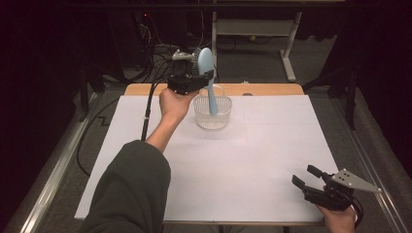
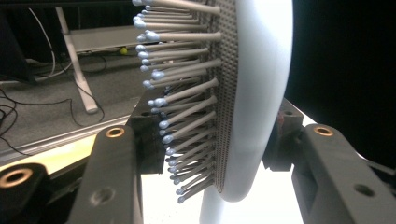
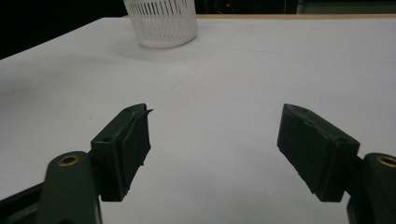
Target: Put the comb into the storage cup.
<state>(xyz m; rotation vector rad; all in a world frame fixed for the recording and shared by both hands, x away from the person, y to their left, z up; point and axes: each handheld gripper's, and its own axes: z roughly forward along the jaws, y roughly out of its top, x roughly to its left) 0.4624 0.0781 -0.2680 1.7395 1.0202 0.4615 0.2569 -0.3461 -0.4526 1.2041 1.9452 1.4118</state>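
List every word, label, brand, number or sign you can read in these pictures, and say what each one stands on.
None: no readable text in any of the views.
The light blue hairbrush clamped in the left gripper bears no print or logo on its back or handle.
The white slotted basket is plain.
The white sheet covering the table is blank.
The right gripper and its grey plate carry no marking.

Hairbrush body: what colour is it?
Pale blue hairbrush, clearest in the high view.

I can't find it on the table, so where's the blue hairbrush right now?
In the high view, the blue hairbrush is held upright by the left gripper at the table's far side, its handle dipping into the white basket.
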